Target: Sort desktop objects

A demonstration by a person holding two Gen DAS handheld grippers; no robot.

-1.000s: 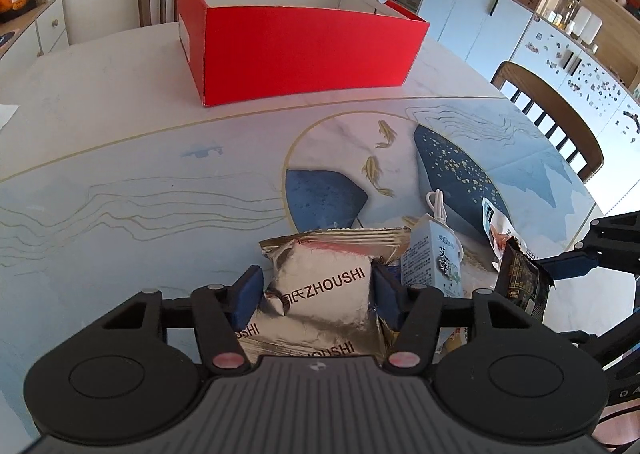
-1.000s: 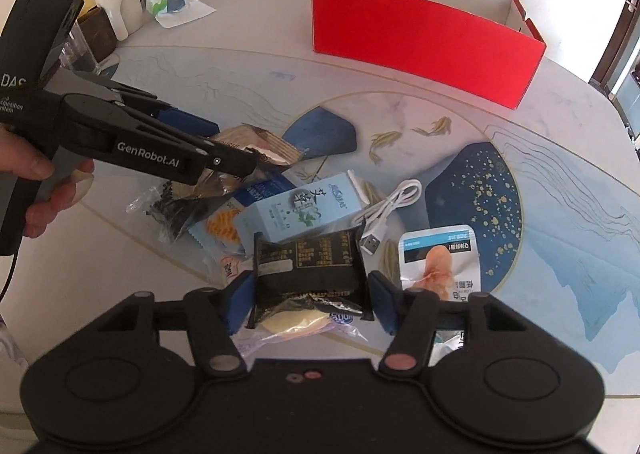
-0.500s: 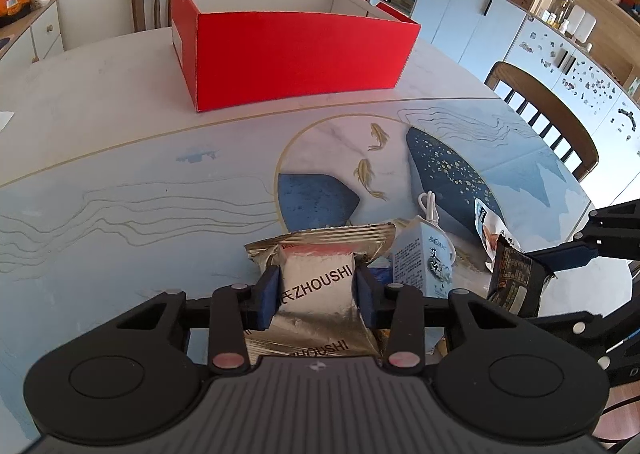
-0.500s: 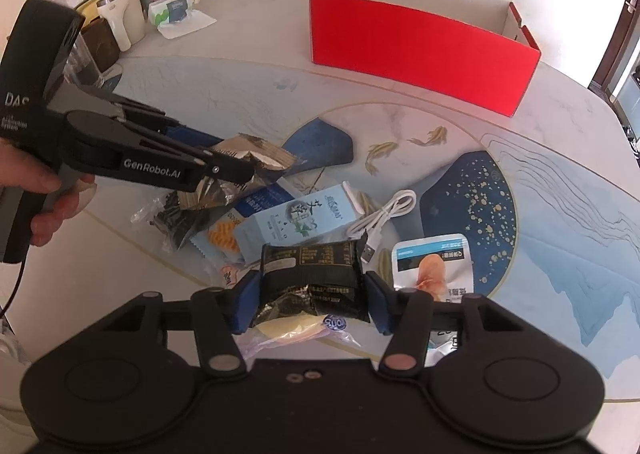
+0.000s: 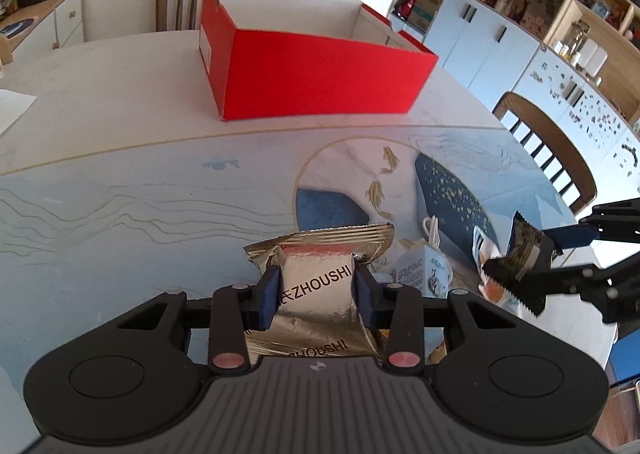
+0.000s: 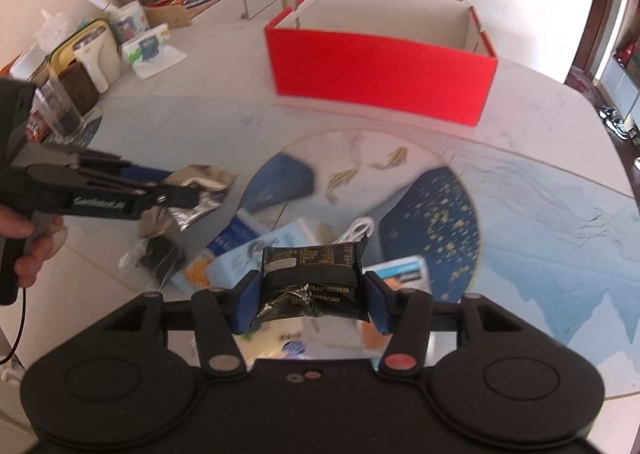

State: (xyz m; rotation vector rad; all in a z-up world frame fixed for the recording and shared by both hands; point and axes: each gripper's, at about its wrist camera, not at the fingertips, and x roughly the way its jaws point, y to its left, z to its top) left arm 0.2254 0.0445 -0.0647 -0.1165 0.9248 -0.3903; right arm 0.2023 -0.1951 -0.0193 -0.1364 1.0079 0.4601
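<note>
My left gripper is shut on a silver foil snack packet marked ZHOUSHI and holds it above the table. My right gripper is shut on a black snack packet, also lifted; this packet shows in the left wrist view at the right. An open red box with a white inside stands at the far side of the table; it also shows in the right wrist view. The left gripper with its foil packet shows at the left of the right wrist view.
On the table below lie a pale blue carton, a white cable, a white-blue pouch, an orange packet and a dark bagged item. Wooden chairs stand around. Clutter sits at the table's left.
Both grippers have risen with their packets and moved toward the red box. The left gripper has squeezed tighter on the foil packet.
</note>
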